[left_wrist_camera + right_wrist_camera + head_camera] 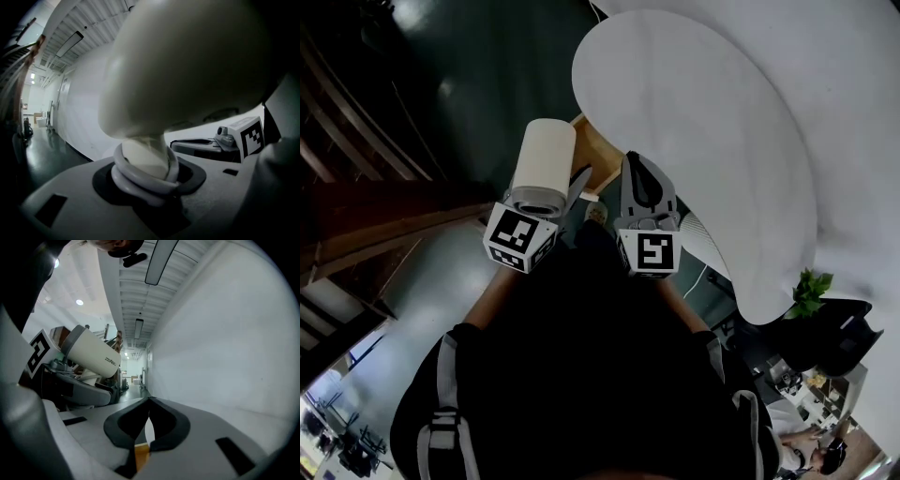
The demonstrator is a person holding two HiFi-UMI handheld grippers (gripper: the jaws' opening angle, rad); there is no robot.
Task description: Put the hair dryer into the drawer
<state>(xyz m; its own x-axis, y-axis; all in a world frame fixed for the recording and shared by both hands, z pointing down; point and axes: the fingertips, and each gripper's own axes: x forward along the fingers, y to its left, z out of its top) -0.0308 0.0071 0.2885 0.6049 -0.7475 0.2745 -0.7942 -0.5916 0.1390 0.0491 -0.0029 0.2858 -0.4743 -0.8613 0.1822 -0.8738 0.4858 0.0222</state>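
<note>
The cream, cylinder-shaped hair dryer stands up out of my left gripper, which is shut on its handle. In the left gripper view the dryer's body fills the top, and its handle with the grey cord looped round it sits between the jaws. My right gripper is alongside on the right, shut with nothing in it; its jaws meet at the tips. From the right gripper view the dryer shows at the left. I see no drawer that I can make out.
A large white rounded wall curves along the right. A strip of brown wood shows between the grippers. Dark glossy floor lies ahead, wooden beams to the left, and a green plant at the right.
</note>
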